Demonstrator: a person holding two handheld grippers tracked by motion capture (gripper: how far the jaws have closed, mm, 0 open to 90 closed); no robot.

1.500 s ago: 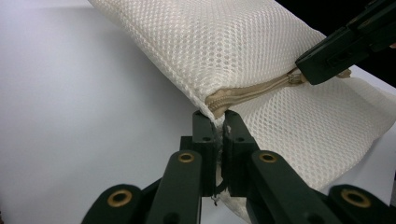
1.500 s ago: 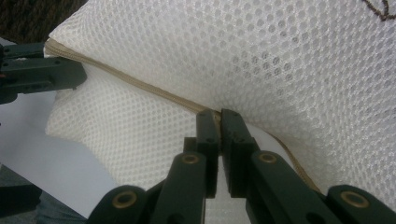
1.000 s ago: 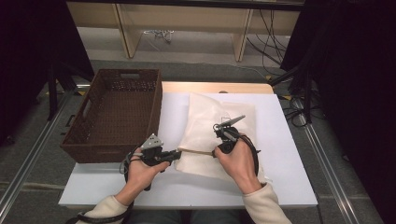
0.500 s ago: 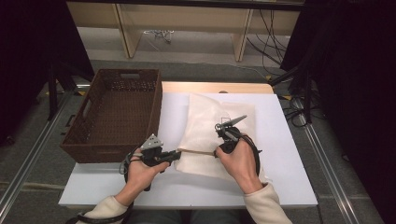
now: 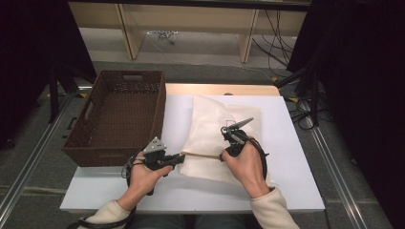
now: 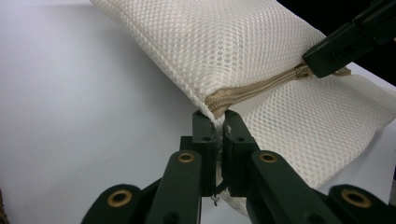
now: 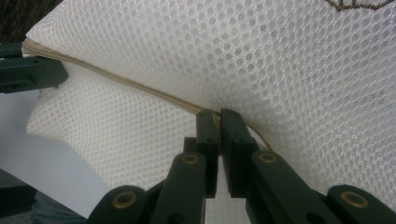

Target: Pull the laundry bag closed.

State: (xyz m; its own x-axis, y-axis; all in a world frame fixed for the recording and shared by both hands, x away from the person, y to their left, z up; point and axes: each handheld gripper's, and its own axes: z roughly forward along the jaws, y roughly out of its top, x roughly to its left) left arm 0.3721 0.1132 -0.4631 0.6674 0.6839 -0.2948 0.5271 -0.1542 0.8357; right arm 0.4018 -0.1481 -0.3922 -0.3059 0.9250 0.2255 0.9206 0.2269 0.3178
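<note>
Nothing has changed since the earlier frames: both hands keep still. The white mesh bag [image 5: 224,138] lies on the table [image 5: 296,191], beside the basket [image 5: 117,117]. The left tongs [image 6: 216,122] stay closed on its corner, the right tongs [image 7: 217,114] closed on the zipper [image 6: 254,88]. Probably the zipper is not yet pulled along.

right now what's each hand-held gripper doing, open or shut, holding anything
Left hand-held gripper: shut on the corner of the mesh bag, at the zipper's end.
Right hand-held gripper: shut on the zipper, farther along it.
</note>
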